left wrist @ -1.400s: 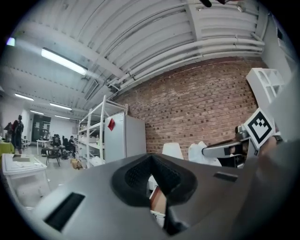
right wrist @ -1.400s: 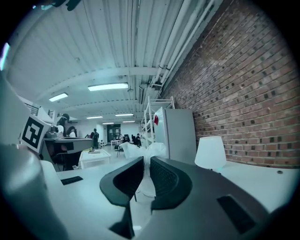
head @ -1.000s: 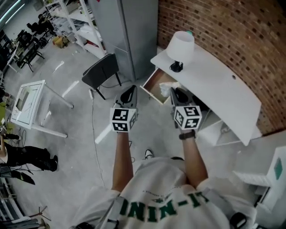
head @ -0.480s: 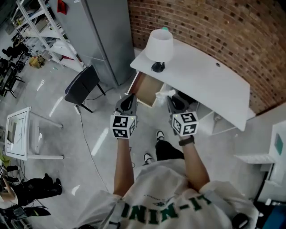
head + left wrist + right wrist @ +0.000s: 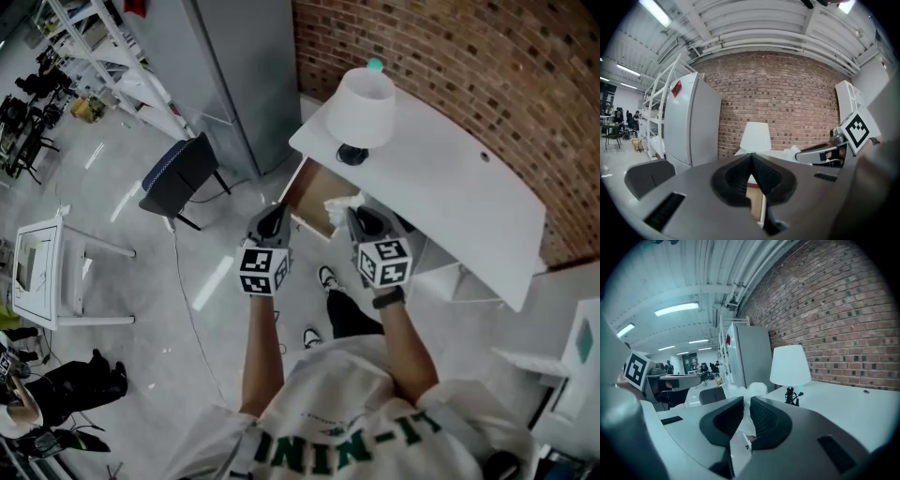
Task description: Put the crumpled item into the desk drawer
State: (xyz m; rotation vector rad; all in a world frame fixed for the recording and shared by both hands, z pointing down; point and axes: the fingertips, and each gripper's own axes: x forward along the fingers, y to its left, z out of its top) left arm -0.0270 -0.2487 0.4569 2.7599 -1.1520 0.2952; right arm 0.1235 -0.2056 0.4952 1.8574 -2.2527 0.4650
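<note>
The crumpled white item [image 5: 341, 203] is pinched in my right gripper [image 5: 353, 215], which is shut on it just in front of the white desk [image 5: 450, 187]. In the right gripper view the item [image 5: 751, 391] bulges out past the jaw tips of the right gripper [image 5: 744, 401]. The desk drawer [image 5: 302, 190] is pulled open, its wooden inside showing, below and left of the item. My left gripper [image 5: 270, 225] hovers at the drawer's near left corner, shut with nothing in it. In the left gripper view the left gripper [image 5: 751, 157] has its tips touching, with the drawer [image 5: 754, 202] behind them.
A white lamp [image 5: 364, 101] stands on the desk's left end. A black chair [image 5: 185, 169] and a tall grey cabinet [image 5: 234, 66] stand left of the desk. A small white table [image 5: 42, 267] is further left. White shelving [image 5: 455, 277] sits under the desk.
Both grippers have dropped lower and come closer to the open drawer. The crumpled item has stayed in the right jaws.
</note>
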